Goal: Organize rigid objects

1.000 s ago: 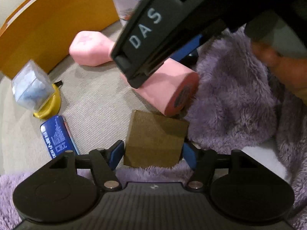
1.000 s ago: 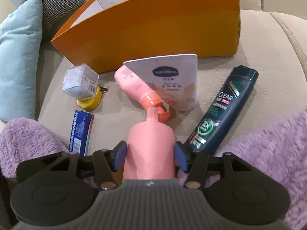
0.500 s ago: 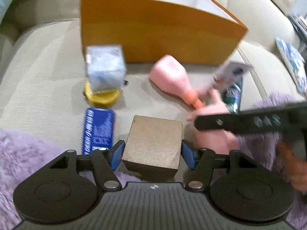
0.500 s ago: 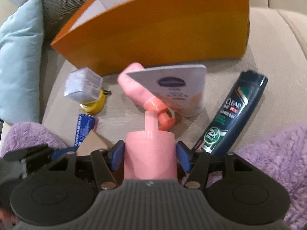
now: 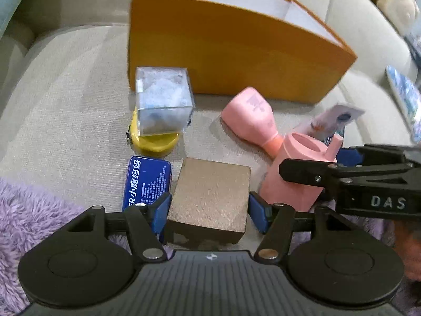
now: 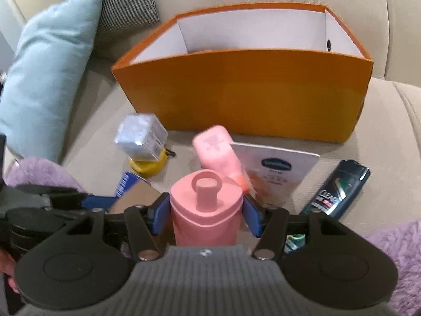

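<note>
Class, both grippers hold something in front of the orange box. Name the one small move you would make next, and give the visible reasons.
Probably carry the right gripper, shut on the pink bottle, forward and over the near wall of the orange box. The bottle is clamped between the pads, and the box's white inside looks empty as far as it shows. The left gripper with its brown block could follow.

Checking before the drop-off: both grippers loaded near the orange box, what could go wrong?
1. The left gripper with the brown block and the right gripper with the pink bottle sit close together; they could collide.
2. The orange box has tall walls; a low carry may clip its rim.
</note>
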`<state>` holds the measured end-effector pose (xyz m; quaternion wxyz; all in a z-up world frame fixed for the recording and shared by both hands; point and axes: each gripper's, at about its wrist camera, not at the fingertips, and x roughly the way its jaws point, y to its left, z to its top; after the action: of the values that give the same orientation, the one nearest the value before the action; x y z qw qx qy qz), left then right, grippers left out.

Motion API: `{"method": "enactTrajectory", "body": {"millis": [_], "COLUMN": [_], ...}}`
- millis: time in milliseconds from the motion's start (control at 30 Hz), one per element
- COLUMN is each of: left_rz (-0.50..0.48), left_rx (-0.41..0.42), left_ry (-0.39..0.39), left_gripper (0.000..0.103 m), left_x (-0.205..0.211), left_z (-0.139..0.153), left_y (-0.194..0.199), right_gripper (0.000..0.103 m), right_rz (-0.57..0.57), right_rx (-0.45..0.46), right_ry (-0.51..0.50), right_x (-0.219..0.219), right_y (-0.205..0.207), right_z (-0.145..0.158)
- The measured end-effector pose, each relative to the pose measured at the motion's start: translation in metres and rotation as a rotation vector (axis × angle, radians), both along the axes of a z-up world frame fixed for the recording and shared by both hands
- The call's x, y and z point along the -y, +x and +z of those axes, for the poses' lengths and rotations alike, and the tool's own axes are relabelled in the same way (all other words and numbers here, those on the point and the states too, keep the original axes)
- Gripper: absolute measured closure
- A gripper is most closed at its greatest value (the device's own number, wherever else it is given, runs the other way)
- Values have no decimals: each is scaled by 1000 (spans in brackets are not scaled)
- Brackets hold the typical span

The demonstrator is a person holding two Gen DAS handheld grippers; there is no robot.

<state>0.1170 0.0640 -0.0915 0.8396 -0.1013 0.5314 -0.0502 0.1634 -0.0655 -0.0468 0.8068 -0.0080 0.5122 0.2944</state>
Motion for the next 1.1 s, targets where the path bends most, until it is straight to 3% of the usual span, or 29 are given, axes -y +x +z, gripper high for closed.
{"method": "enactTrajectory", "body": {"millis": [67,367,767,1100], "left_rz": [-16,-44,-45,-42], "left_rx": [-18,-46,-47,-41], "left_ry": [10,63,66,64], "left_gripper": [31,32,25,33], "left_x": [4,12,14,14], "left_z": [-4,-10,-12,-12], "left_y": [2,3,4,-2], "right_gripper": [42,41,35,31], "right_rz": [3,151,376,468], "right_rx": [-35,-36,128,214], "right_ry": [-3,-95,-266,-322], "right_x": [4,3,-13,-15], "right_y": [1,-24,-48,-56], "right_z": [-5,-12,-7,-5]}}
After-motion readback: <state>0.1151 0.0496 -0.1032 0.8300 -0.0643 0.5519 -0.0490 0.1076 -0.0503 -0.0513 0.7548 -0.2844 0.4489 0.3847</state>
